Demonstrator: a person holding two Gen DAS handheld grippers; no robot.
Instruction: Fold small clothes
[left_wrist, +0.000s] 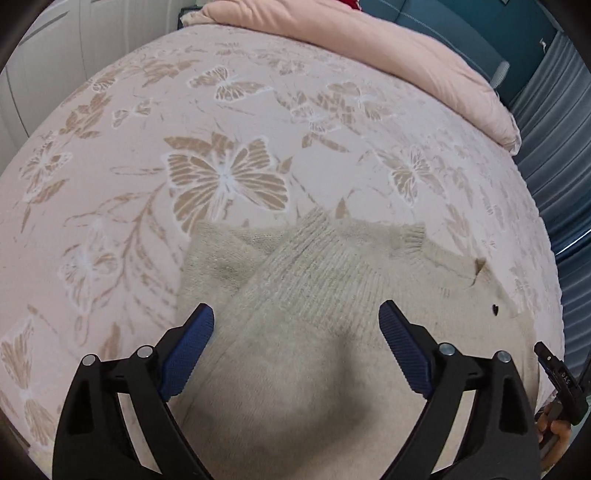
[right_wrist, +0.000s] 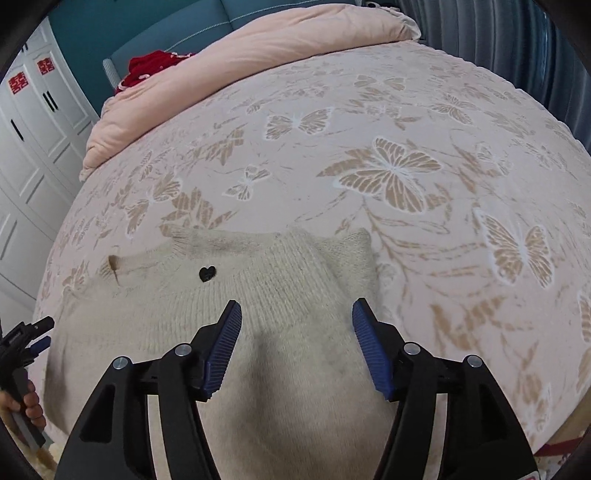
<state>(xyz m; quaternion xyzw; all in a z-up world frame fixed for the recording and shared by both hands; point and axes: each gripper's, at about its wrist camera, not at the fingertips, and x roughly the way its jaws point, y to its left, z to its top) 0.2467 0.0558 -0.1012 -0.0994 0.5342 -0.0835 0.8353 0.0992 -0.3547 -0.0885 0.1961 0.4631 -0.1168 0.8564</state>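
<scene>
A small cream knitted sweater (left_wrist: 303, 332) lies on the bed with its sleeves folded across the body. It also shows in the right wrist view (right_wrist: 280, 332), with a small black heart button (right_wrist: 207, 274) near the ribbed neck. My left gripper (left_wrist: 297, 314) is open above the sweater's middle, holding nothing. My right gripper (right_wrist: 296, 312) is open above the folded sleeve, holding nothing. The right gripper's tip (left_wrist: 554, 369) shows at the right edge of the left wrist view. The left gripper (right_wrist: 26, 343) shows at the left edge of the right wrist view.
The bed has a pink bedspread (left_wrist: 221, 129) with a butterfly pattern (right_wrist: 388, 173). A folded pink quilt (left_wrist: 388, 48) lies at the head of the bed, with a red cloth (right_wrist: 147, 70) behind it. White wardrobe doors (right_wrist: 33, 122) stand at one side, blue curtains (left_wrist: 554, 140) at the other.
</scene>
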